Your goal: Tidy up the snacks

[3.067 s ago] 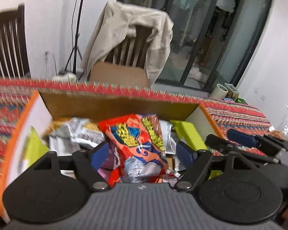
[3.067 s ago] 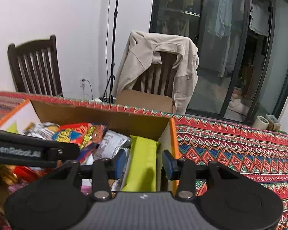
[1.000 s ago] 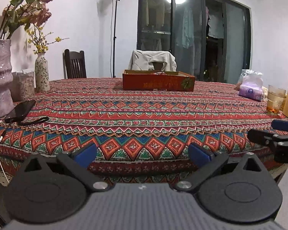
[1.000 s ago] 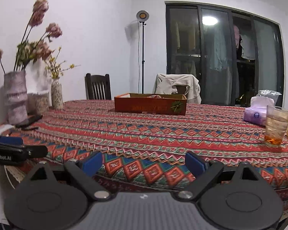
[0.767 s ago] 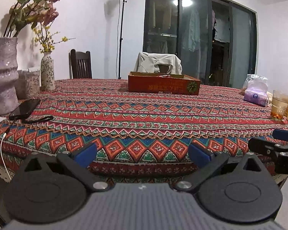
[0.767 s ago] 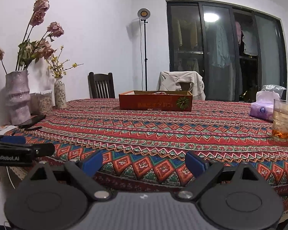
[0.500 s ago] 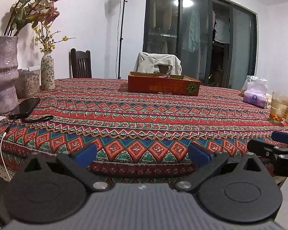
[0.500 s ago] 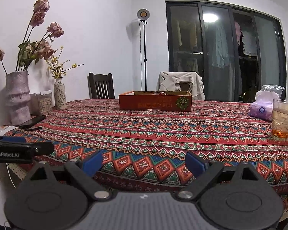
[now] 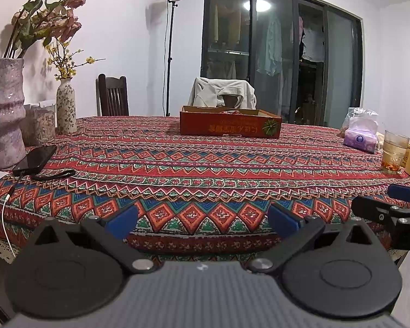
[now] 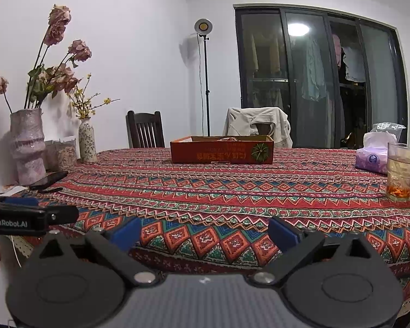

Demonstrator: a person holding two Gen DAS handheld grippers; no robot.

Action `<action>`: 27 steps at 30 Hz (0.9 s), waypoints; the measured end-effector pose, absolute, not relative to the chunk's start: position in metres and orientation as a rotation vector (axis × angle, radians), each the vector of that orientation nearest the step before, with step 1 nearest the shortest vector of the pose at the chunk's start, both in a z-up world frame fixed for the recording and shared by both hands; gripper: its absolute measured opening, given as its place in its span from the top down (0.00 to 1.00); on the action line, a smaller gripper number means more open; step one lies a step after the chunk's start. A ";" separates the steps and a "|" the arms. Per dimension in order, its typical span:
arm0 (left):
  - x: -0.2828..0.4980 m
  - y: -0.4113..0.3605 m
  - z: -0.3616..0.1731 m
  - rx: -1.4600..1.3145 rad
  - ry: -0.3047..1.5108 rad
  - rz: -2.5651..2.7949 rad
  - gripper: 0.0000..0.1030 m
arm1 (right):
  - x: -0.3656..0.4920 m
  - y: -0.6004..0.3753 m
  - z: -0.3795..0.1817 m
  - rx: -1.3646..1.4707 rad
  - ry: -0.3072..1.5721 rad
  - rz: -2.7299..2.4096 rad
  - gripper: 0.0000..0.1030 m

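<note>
far across the table point(image 9: 205, 169), the snack box point(image 9: 230, 125) lies long side crosswise.

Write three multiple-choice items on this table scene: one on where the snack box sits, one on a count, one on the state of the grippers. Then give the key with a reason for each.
1. Where is the orange snack box?
A. At the far side of the table, in front of the chair draped with a jacket
B. On the floor beside the lamp stand
C. Between the left gripper's fingers

2. How many vases stand at the left of the table?
A. None
B. Two
C. Five

3. What state are the two grippers in?
A. Both shut on snack packets
B. Left open, right shut on the glass
C. Both open and holding nothing

Key: 1 A, the box rests on the patterned cloth just before the draped chair. 2 B, a large vase and a small vase show. 3 C, the left gripper and right gripper have jaws spread with only cloth between.
</note>
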State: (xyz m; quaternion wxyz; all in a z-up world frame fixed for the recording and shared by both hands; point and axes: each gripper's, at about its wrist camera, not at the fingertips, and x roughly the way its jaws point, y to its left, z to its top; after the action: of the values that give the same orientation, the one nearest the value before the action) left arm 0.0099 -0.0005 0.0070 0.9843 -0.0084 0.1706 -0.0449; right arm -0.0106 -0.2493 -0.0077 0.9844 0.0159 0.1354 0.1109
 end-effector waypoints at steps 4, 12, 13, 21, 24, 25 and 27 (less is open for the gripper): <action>0.009 -0.002 0.007 -0.011 0.341 -0.092 0.00 | -0.010 -0.248 -0.009 0.033 0.277 0.223 0.03; 0.008 -0.002 0.007 -0.008 0.338 -0.094 0.00 | -0.011 -0.247 -0.009 0.031 0.275 0.224 0.03; 0.008 -0.002 0.007 -0.008 0.339 -0.095 0.00 | -0.011 -0.247 -0.009 0.031 0.275 0.225 0.03; 0.008 -0.003 0.007 -0.008 0.338 -0.095 0.00 | -0.011 -0.248 -0.010 0.031 0.277 0.221 0.03; 0.008 -0.003 0.007 -0.007 0.342 -0.099 0.00 | -0.012 -0.249 -0.010 0.032 0.278 0.221 0.03; 0.008 -0.003 0.006 -0.006 0.342 -0.099 0.00 | -0.012 -0.249 -0.011 0.031 0.279 0.221 0.03; 0.008 -0.003 0.006 -0.008 0.342 -0.099 0.00 | -0.011 -0.248 -0.011 0.031 0.280 0.220 0.03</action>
State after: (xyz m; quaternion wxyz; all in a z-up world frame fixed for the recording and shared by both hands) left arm 0.0080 -0.0034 0.0064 0.9842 -0.0039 0.1702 -0.0495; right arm -0.0114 -0.2484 -0.0111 0.9841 0.0155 0.1394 0.1094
